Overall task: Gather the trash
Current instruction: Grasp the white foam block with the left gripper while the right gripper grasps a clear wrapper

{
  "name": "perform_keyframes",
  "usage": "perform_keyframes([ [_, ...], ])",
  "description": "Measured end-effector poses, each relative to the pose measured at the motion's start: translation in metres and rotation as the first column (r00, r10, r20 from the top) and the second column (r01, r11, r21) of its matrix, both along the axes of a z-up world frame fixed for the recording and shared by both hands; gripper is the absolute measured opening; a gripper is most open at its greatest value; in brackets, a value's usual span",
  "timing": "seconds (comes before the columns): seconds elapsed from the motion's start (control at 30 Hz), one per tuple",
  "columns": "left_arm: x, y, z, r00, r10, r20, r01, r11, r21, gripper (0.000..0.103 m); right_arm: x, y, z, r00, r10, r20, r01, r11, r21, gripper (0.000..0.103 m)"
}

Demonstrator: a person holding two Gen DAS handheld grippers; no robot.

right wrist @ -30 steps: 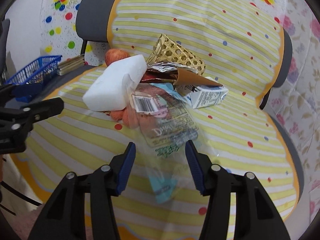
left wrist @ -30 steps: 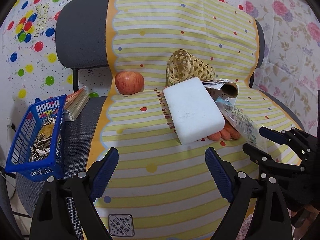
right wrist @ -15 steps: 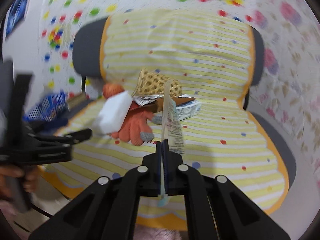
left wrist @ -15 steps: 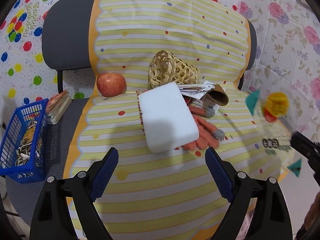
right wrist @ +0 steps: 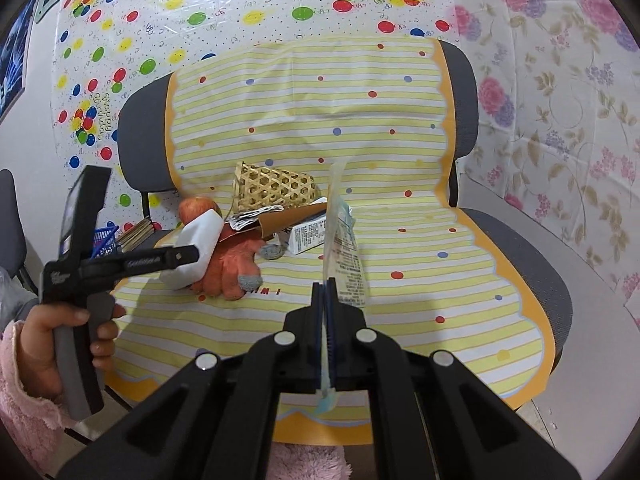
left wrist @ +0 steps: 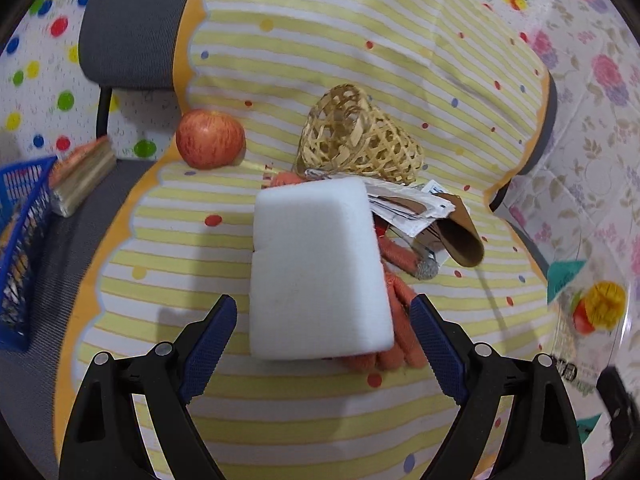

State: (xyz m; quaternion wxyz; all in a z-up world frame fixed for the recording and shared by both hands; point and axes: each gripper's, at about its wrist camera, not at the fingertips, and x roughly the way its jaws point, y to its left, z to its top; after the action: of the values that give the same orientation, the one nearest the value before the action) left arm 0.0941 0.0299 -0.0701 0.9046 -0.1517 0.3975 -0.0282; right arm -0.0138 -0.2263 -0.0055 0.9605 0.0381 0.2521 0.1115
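Right tool (right wrist: 327, 292) clamped on the plastic wrapper (right wrist: 340, 240) — lifted clear for binning — left tool (left wrist: 324, 332) wide, straddling the foam block (left wrist: 316, 268).

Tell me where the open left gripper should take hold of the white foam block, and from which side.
Probably across the near end of the white foam block, coming from above. It lies flat over the orange glove with its long axis running away from the left gripper, whose open jaws already straddle that end. The two long sides are bare and parallel there; farther back, crumpled paper crowds the right edge.
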Motion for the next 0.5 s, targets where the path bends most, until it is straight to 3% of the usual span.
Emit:
perform_keyframes([
  [0.07, 0.004, 0.004, -0.003, 1.0, 0.013, 0.002, -0.013, 0.999, -0.035, 0.08, 0.0, 0.001, -0.003, 1.0, 0.007, -0.008, -0.007, 1.0, 0.001, 0.002],
  [0.1, 0.005, 0.003, -0.004, 1.0, 0.0, 0.005, 0.0, 1.0, -0.03, 0.067, 0.001, 0.001, -0.004, 1.0, 0.009, -0.011, -0.009, 1.0, 0.001, 0.002],
  [0.23, -0.004, -0.003, 0.001, 0.998, -0.042, 0.045, 0.039, 0.997, 0.064, 0.063, -0.003, 0.002, -0.005, 1.0, 0.014, -0.021, -0.014, 1.0, 0.006, 0.002],
  [0.37, -0.043, -0.007, 0.027, 0.981, -0.099, 0.169, 0.076, 0.988, 0.137, 0.063, -0.014, -0.001, 0.003, 1.0, 0.01, 0.0, -0.01, 1.0, 0.02, 0.002],
  [0.5, -0.085, -0.016, 0.045, 0.96, -0.163, 0.227, 0.119, 0.973, 0.198, 0.063, -0.023, -0.003, 0.011, 1.0, 0.011, 0.016, -0.012, 0.999, 0.039, 0.002],
])
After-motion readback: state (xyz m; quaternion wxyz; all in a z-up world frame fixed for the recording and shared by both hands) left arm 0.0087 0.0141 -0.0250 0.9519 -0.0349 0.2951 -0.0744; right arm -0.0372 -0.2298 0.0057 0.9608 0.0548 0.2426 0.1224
